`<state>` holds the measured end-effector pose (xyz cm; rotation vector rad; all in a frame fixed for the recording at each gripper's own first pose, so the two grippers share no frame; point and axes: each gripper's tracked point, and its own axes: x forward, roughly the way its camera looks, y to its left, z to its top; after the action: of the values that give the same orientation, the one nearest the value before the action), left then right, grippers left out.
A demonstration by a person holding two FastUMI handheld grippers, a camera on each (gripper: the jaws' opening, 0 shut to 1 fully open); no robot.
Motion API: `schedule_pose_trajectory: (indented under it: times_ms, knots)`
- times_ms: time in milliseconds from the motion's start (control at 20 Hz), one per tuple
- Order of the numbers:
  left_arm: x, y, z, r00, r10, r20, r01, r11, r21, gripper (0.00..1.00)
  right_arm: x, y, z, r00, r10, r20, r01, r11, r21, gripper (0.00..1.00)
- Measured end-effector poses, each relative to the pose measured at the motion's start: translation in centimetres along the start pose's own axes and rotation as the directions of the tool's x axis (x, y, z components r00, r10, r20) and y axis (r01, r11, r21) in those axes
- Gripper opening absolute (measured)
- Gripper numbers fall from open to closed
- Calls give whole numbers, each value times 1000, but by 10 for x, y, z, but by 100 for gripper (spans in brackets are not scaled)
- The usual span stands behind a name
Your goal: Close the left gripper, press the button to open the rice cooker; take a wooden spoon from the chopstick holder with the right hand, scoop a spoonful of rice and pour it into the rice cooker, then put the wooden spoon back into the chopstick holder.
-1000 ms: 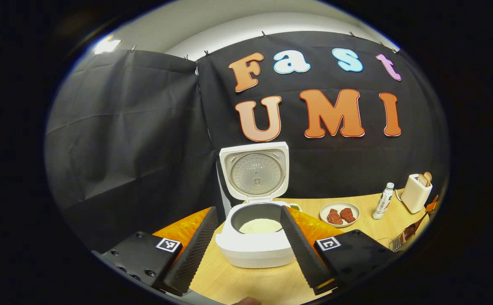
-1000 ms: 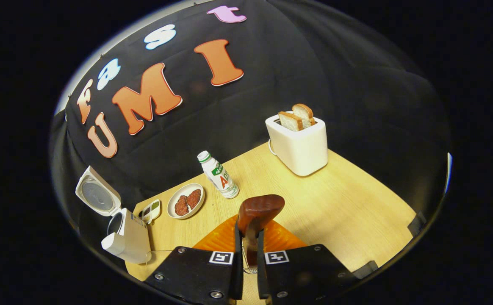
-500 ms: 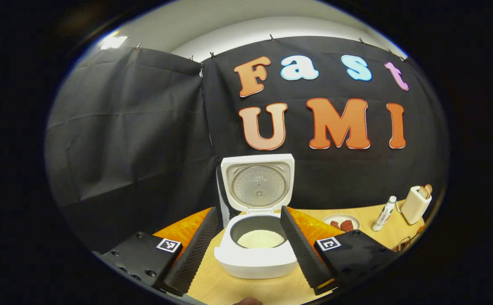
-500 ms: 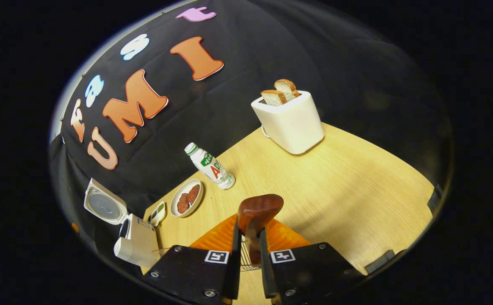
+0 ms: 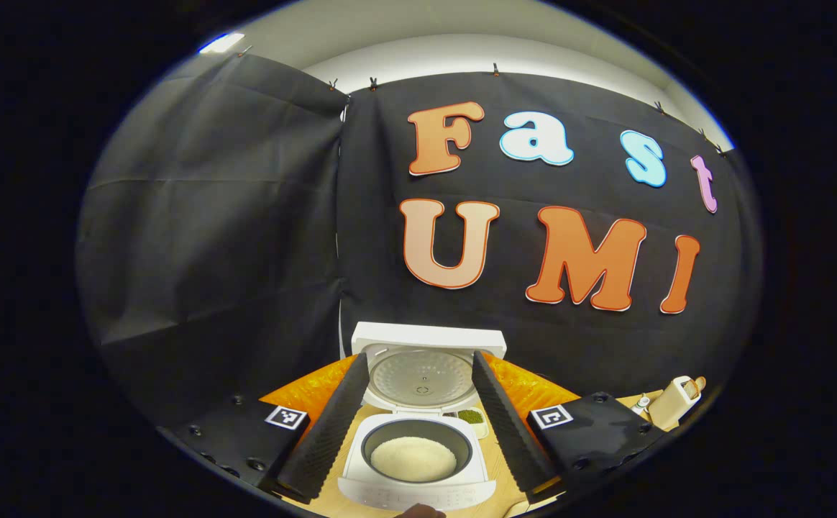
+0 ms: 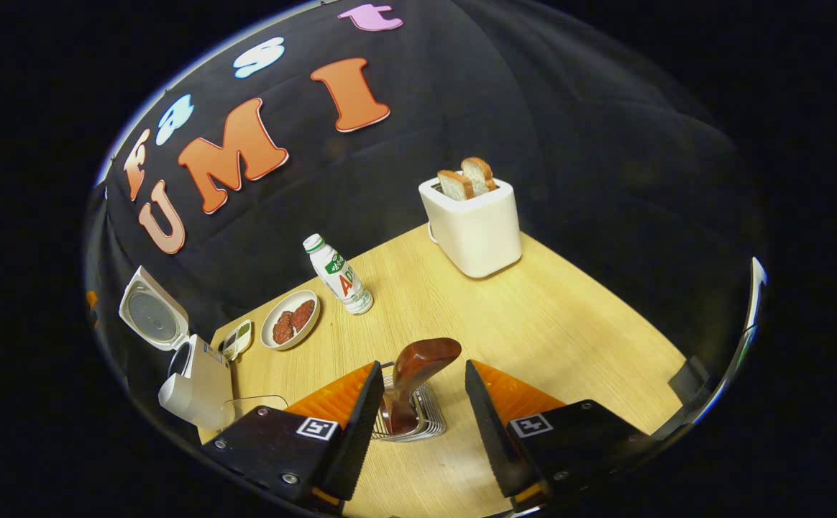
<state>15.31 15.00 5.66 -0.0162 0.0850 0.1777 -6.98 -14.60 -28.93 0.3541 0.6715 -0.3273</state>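
Spoon back in its holder, right tongs spread around it

In the right gripper view the dark reddish-brown wooden spoon (image 6: 413, 378) stands in the silver wire chopstick holder (image 6: 410, 421) on the pale wooden worktop (image 6: 533, 324), its long axis near upright and leaning slightly right, bowl end up. It sits directly between the fingers of the right tongs (image 6: 418, 417), which are wide apart and touch nothing; this hand is the nearer one. The left tongs (image 5: 415, 424), also wide apart and empty, frame the white rice cooker (image 5: 418, 460), lid up, white rice in the pot.
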Motion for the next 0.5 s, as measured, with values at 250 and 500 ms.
schedule_pose_trajectory:
  times_ms: [250,500]
  knots:
    - [81,-7,13,996,-36,-78,35,999,-14,97,-56,-2,42,991,-42,130,49,997,-52,88]
    - [163,-15,-17,980,-38,-195,38,999,-5,99,-115,-3,77,963,-94,251,116,990,-74,90]
